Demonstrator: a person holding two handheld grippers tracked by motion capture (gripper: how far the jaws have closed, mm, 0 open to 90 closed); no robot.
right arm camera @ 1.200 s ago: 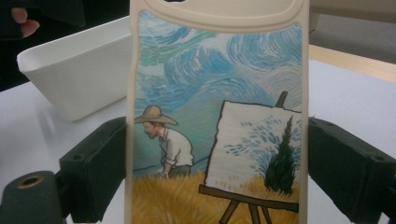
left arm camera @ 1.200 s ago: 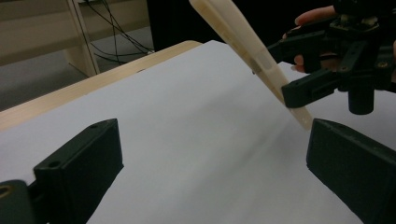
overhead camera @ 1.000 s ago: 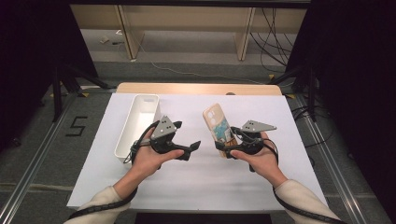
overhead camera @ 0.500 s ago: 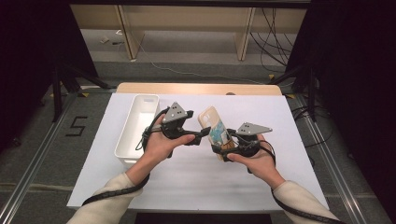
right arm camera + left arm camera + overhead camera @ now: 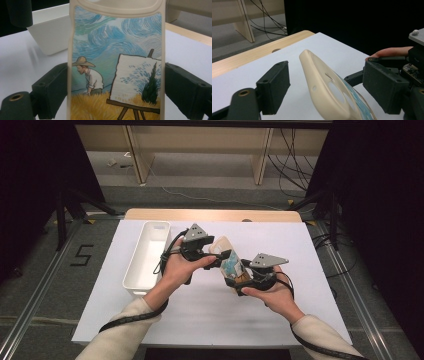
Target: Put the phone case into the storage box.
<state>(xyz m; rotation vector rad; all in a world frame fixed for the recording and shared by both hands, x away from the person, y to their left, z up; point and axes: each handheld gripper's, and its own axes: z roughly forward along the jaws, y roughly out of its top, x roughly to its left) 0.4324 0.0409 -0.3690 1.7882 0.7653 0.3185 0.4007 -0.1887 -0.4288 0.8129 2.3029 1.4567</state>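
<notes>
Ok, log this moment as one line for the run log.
right gripper: shut on phone case | left gripper: open, jaws just been closing either side of case's top, not touching | bin: on table, left of hands

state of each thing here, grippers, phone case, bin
cream phone case with painted back: held up off the table, clamped at its sides
right gripper: shut on the case
left gripper: open, jaws just been closing, case's top end between them, untouched
white rectangular plastic bin: upright, empty

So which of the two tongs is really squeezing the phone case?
The right tongs: their pads press both edges of the phone case. The left tongs have been closing around its top, gaps still showing.
</notes>
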